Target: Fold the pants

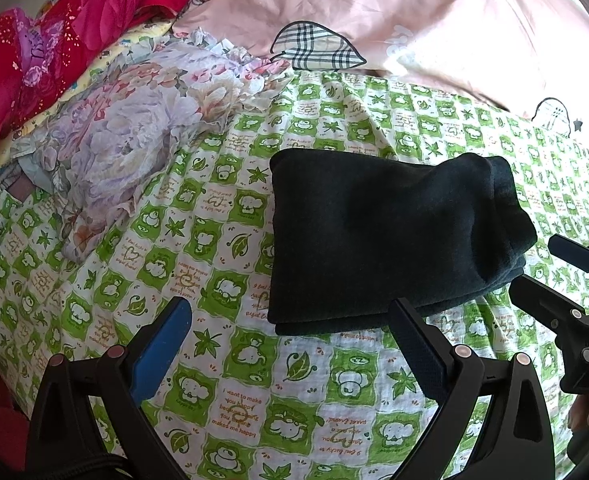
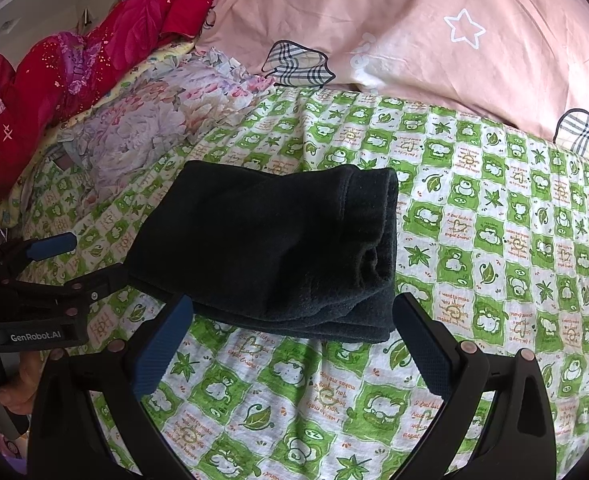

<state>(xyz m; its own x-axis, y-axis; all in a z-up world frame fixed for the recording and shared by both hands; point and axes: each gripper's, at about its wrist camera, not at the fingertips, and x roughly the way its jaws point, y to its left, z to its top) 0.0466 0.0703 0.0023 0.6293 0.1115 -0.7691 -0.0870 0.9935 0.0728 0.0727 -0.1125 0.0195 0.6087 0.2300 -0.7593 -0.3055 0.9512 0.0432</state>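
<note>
One pants; two grippers; three quilts.

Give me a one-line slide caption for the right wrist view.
Dark pants lie folded on the green checked sheet, right gripper open.

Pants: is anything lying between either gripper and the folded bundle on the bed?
Nothing visible. The dark pants lie folded on the green-checked sheet, only bare sheet before the open right gripper and open left gripper. The floral fabric sits off to the side.
</note>
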